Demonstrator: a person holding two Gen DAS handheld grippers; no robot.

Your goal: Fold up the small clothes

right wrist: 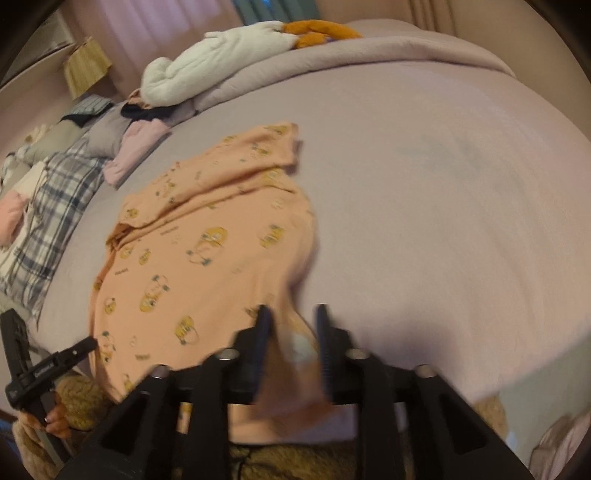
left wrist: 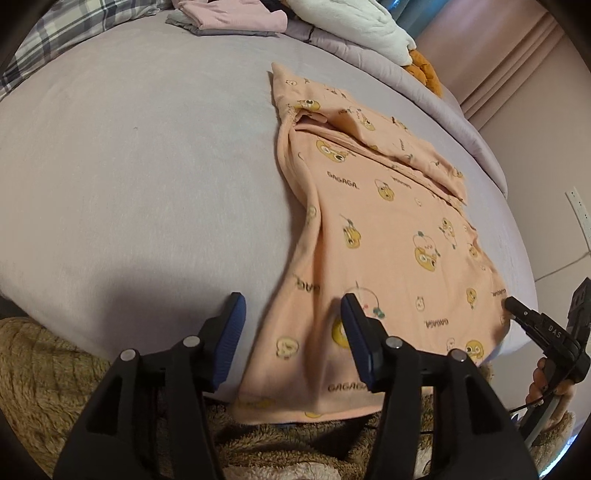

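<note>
A peach child's garment printed with yellow cartoon faces lies on the lilac bed sheet, its sleeve folded across the top. My left gripper hangs open over the garment's near left edge, with its right finger above the cloth and its left finger above bare sheet. In the right wrist view the same garment is blurred. My right gripper stands open at its near right corner; a fold of peach cloth sits loose between the jaws. Each gripper's tip shows in the other's view: the right, the left.
Folded pink and grey clothes are stacked at the far side. A white padded item and an orange plush lie on the bunched duvet. A plaid pillow is at the left. Brown fleece hangs by the near bed edge.
</note>
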